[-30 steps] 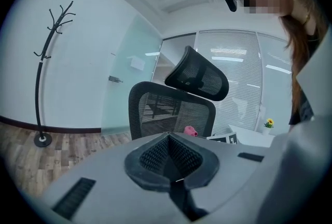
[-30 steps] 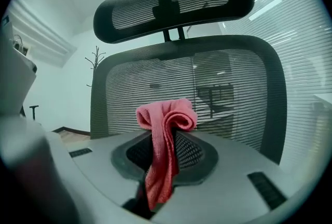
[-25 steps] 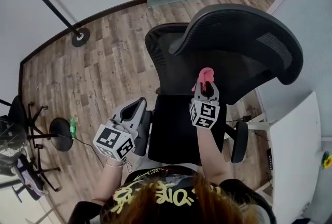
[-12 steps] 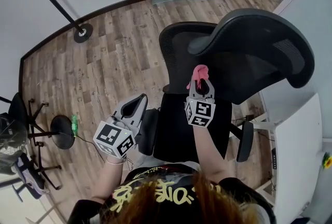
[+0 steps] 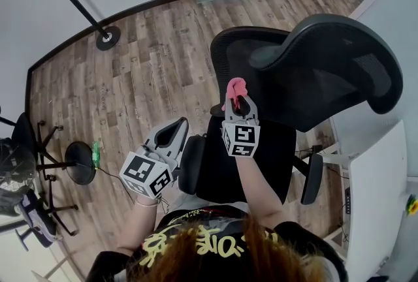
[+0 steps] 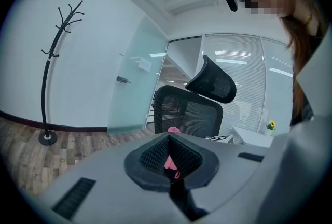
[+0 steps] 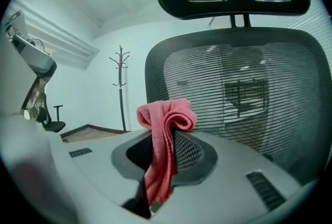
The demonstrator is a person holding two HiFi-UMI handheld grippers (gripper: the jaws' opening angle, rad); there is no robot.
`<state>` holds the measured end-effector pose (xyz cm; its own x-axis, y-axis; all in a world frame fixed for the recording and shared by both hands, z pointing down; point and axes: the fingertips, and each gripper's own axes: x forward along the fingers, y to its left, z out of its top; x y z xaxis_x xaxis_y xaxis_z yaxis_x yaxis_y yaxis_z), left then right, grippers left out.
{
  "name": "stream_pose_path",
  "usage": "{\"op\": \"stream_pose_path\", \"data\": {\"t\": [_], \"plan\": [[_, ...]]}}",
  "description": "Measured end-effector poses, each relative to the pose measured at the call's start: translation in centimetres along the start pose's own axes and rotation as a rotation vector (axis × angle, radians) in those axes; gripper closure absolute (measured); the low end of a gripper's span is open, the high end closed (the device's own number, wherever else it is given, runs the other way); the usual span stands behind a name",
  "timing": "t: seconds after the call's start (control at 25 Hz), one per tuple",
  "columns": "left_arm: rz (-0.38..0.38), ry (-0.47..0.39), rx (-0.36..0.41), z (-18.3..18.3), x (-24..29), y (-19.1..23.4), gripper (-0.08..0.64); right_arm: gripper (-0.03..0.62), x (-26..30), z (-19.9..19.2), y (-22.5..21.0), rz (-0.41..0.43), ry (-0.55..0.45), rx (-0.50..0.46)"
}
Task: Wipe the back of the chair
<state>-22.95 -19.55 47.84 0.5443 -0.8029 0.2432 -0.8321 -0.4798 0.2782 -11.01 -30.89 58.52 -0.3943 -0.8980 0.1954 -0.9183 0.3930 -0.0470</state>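
ok, eyes on the chair back (image 7: 233,88): the mesh panel stands upright behind the seat (image 5: 258,160), with the headrest (image 5: 326,59) hanging over its top. it's right in front of my right gripper (image 5: 240,103) and fills most of the right gripper view.

the pink cloth (image 7: 166,114) is clamped between that gripper's 2 jaws. they're pressed in on its middle, with a rolled wad standing out past the tips and a tail hanging down between the pads. the wad leads, so i judge the cloth will meet the mesh first, not hard plastic. from the head view the cloth sits at the left edge of the back, on its seat side, low down under the headrest. it's close to the mesh, but i can't tell if it's touching.

the left gripper (image 5: 171,134) is down beside the chair's left armrest (image 5: 191,163), well off the back. its jaws are drawn together to a thin slit with nothing in them. it looks parked clear of the wiping arm, though it's near enough to steady the chair.

i'd call this the start of the wipe.
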Motion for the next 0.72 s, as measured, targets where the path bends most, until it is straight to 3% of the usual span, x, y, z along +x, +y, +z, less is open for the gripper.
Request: {"op": "stream_pose_path", "data": {"t": [0.24, 0.48, 0.72], "plan": [[0.021, 0.0, -0.009, 0.2, -1.1, 1.0, 0.569, 0.525, 1.0, 0.2, 2.1, 0.038, 0.008, -0.01], [0.016, 0.004, -0.011, 0.2, -1.0, 0.6, 0.569, 0.525, 0.8, 0.7, 5.2, 0.147, 0.019, -0.065], [-0.042, 0.01, -0.004, 0.6, 0.9, -1.6, 0.569, 0.525, -2.2, 3.3, 3.0, 0.113, -0.046, -0.04]]}}
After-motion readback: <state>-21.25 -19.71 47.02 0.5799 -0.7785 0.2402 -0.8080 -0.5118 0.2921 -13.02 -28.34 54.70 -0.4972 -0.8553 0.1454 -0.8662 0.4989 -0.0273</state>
